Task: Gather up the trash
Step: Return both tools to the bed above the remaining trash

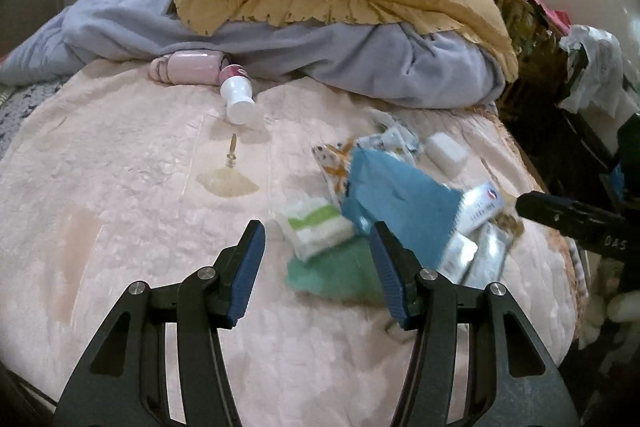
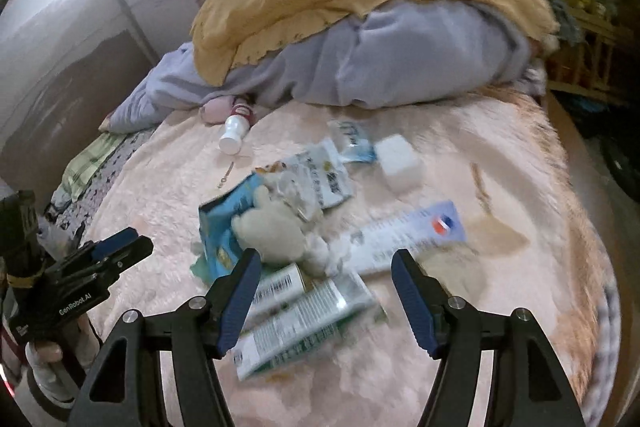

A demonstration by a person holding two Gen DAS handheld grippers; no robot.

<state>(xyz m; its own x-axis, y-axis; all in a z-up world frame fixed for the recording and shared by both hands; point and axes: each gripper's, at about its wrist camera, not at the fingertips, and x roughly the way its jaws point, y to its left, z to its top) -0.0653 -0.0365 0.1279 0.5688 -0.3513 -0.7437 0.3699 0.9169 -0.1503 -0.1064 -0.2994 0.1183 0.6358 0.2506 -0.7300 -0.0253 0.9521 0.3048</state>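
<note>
Both pairs of jaws stand apart and empty: our left gripper [image 1: 316,267] hangs at lower centre of its view, above the pink blanket [image 1: 120,187], apparently lining up on the trash pile [image 1: 384,203] just right of centre. Our right gripper [image 2: 326,287] hovers over the tubes [image 2: 304,315] at lower centre of its view, seemingly to pinch one first.

The black left gripper [image 1: 318,261] with blue pads and its right twin [image 2: 326,283] both gape empty, angled downward.
</note>
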